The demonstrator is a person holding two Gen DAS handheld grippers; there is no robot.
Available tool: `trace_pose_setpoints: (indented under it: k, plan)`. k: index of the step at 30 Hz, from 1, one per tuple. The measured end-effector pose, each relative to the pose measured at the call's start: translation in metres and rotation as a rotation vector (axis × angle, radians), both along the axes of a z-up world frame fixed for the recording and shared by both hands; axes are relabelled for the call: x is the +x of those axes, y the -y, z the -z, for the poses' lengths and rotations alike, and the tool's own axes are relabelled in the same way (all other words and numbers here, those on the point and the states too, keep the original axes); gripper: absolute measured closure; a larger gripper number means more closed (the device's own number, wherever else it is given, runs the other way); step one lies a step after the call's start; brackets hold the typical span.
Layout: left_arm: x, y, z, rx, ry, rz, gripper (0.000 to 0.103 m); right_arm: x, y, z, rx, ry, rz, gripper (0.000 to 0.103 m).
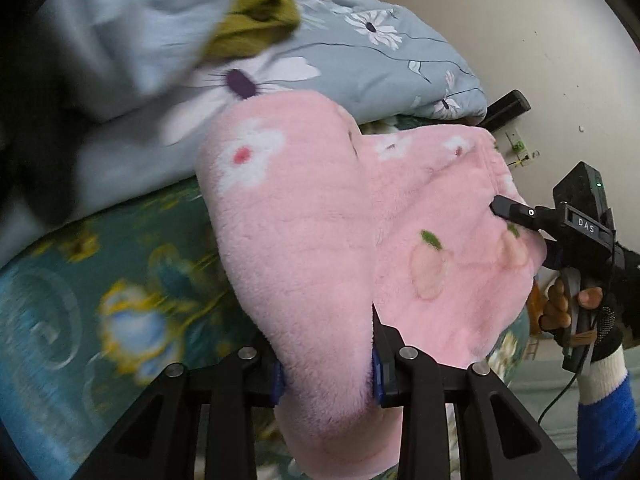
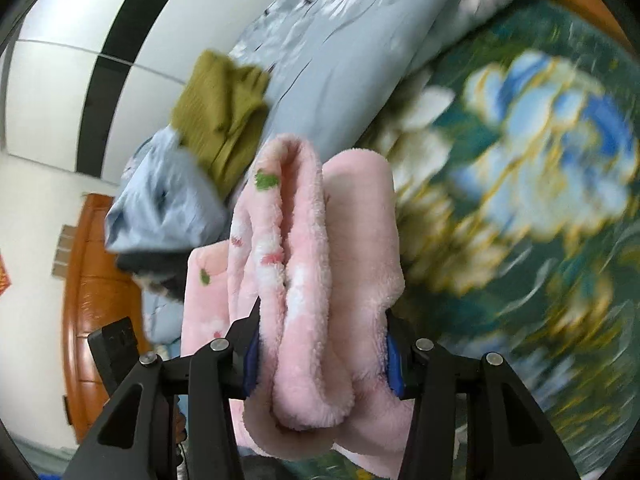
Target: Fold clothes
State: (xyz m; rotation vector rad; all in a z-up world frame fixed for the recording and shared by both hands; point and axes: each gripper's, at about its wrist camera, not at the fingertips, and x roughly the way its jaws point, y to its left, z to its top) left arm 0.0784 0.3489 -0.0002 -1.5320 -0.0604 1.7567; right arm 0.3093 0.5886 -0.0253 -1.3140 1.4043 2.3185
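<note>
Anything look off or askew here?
Mildly. An olive-green garment lies crumpled, unfolded, on the blue floral quilt. The pink fleece garment is thickly bunched in both the left tongs and right tongs, not flat. No damage or spill visible.

Fleece garment [image 1: 320,240] over bedsheet [image 1: 120,280]; quilt [image 1: 360,52] behind, sweater [image 1: 256,20] atop.

Two hand-held grippers [image 1: 328,376] [image 2: 320,364], one pink fleece garment [image 1: 304,248], one olive garment [image 2: 220,116].

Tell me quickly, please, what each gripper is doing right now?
Left gripper: shut on the pink fleece garment.
Right gripper: shut on the same garment.
</note>
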Motion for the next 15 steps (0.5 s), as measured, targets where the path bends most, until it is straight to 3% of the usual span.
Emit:
trace_pose_setpoints:
  k: [3,10,15]
  plan:
    - [-0.008,-0.027,0.005,0.017,0.048,-0.018,0.07,-0.006,-0.036,-0.004,0.035,0.022,0.004,0.053]
    - [-0.021,-0.088,0.012,0.049,0.077,-0.019,0.069,-0.035,-0.099,-0.02,0.137,0.064,0.002,0.053]
    - [-0.029,-0.119,0.028,0.003,0.096,-0.016,0.068,-0.034,-0.125,-0.015,0.18,0.099,0.006,0.053]
